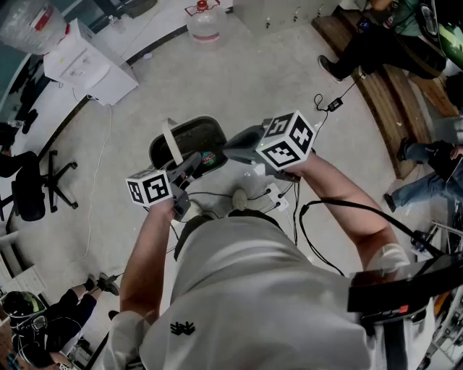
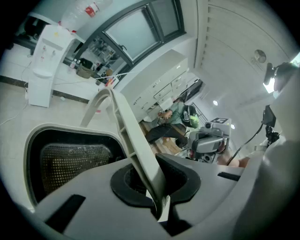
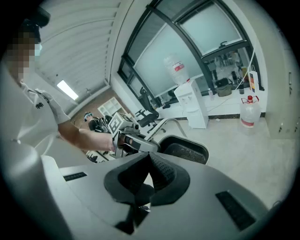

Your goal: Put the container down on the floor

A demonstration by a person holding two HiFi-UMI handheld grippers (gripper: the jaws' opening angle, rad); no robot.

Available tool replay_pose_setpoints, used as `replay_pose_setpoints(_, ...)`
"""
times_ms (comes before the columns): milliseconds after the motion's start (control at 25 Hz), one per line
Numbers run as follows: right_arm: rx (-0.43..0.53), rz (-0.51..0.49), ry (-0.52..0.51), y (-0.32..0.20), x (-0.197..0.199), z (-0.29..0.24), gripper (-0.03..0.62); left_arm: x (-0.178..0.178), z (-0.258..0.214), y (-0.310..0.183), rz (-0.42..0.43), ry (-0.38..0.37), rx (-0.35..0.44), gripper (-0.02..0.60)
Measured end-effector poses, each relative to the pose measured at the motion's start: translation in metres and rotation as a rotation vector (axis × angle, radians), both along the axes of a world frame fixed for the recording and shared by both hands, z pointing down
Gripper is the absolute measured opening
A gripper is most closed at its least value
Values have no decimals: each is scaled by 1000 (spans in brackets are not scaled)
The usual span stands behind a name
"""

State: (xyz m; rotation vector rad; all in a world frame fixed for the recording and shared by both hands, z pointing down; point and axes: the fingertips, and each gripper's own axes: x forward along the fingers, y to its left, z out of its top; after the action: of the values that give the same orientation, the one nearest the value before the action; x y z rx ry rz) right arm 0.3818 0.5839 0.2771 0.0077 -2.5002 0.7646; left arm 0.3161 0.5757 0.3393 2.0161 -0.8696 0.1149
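The container [image 1: 189, 134] is a dark bin with a pale rim, a mesh bottom [image 2: 70, 161] and a white strap handle [image 2: 136, 150]. It hangs in front of my body over the pale floor. My left gripper [image 1: 194, 160] is shut on the handle, which runs up out of its pads [image 2: 152, 180]. My right gripper [image 1: 228, 148] meets the container's right rim and looks shut on a pale edge of it [image 3: 146, 176]. In the right gripper view the container [image 3: 185, 149] lies just past the jaws, with the left gripper [image 3: 129, 139] beside it.
A white water dispenser [image 1: 87, 61] and a water bottle [image 1: 205, 22] stand along the far wall. An office chair [image 1: 32, 188] is at the left. People sit on a wooden bench [image 1: 376, 79] at the right. Cables and a power strip [image 1: 271, 195] lie by my feet.
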Motion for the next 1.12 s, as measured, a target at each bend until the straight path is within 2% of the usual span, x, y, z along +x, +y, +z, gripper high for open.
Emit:
replay_pose_setpoints(160, 69, -49, 44, 3, -9, -6, 15, 0, 1, 2, -13, 0, 8, 34)
replay_pose_setpoints(520, 31, -31, -25, 22, -11, -7, 15, -4, -2, -2, -59, 4, 9, 34)
replay_pose_setpoints(720, 36, 18, -64, 24, -12, -1, 18, -4, 7, -2, -44, 5, 4, 34)
replay_pose_setpoints(840, 15, 48, -63, 5, -24, 2, 20, -15, 9, -23, -34, 18, -2, 34)
replay_pose_setpoints(1120, 9, 101, -39, -82, -81, 7, 21, -66, 20, -109, -9, 66, -10, 34)
